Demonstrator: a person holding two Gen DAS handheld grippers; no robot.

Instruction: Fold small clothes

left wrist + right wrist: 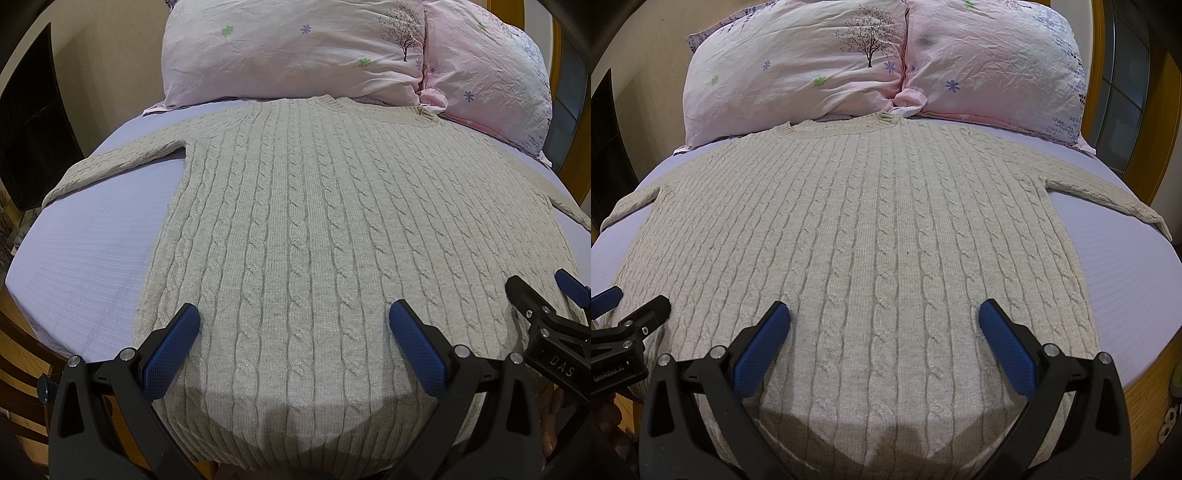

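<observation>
A beige cable-knit sweater (314,221) lies flat and spread out on a lilac bed sheet (92,251), neck toward the pillows, both sleeves stretched out sideways. It also shows in the right wrist view (871,229). My left gripper (293,321) is open and empty, hovering over the sweater's hem, left of centre. My right gripper (884,321) is open and empty over the hem, right of centre. The right gripper also shows at the right edge of the left wrist view (546,295). The left gripper shows at the left edge of the right wrist view (631,306).
Two pink floral pillows (295,51) (491,74) lie against the headboard behind the sweater's collar. A dark screen (29,129) stands to the left of the bed. The bed's wooden frame (1145,398) shows at the lower right, with a window (1123,85) beyond.
</observation>
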